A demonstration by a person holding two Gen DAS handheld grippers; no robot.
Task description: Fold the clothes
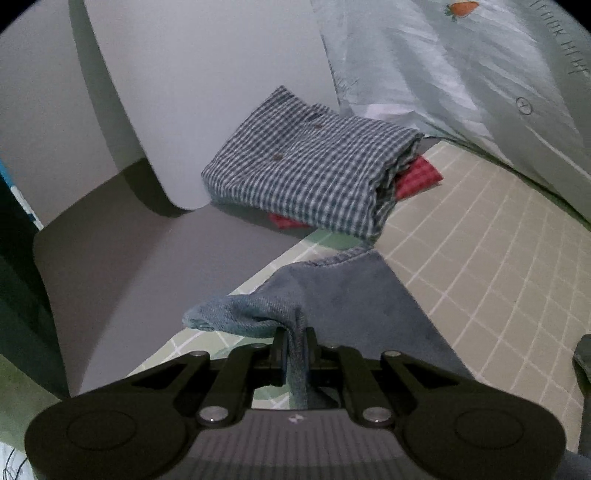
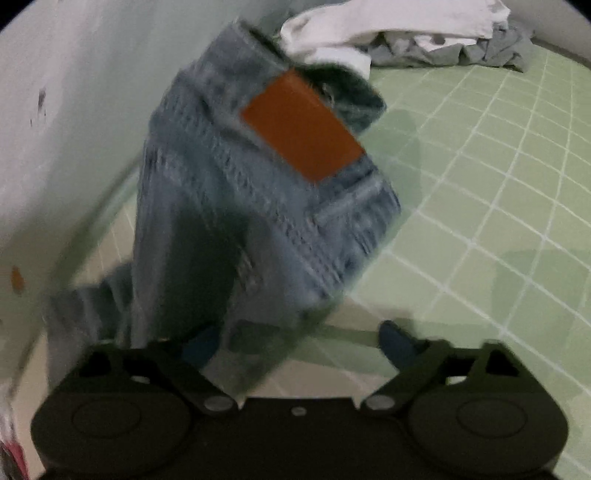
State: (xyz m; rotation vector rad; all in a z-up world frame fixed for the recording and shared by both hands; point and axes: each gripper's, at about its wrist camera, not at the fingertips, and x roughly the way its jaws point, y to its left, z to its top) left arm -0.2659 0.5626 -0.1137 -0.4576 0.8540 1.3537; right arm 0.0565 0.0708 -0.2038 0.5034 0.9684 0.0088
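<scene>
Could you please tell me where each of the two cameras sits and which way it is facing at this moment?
Left wrist: sits on the left hand-held gripper, looking along its fingers, which are shut on the jeans; beyond lie a folded checked shirt and a grey chair.
Right wrist: sits on the right hand-held gripper, fingers spread, facing the blurred jeans with an orange patch and a pile of unfolded clothes.
Shared: the jeans and the green grid sheet.

A pale green sheet [image 2: 498, 206] with a white grid covers the bed. At the far left stands a grey chair [image 1: 122, 266] with a curved white backrest [image 1: 207, 85]. Far right hangs a carrot-printed quilt [image 1: 461, 66]. Light is dim.
</scene>
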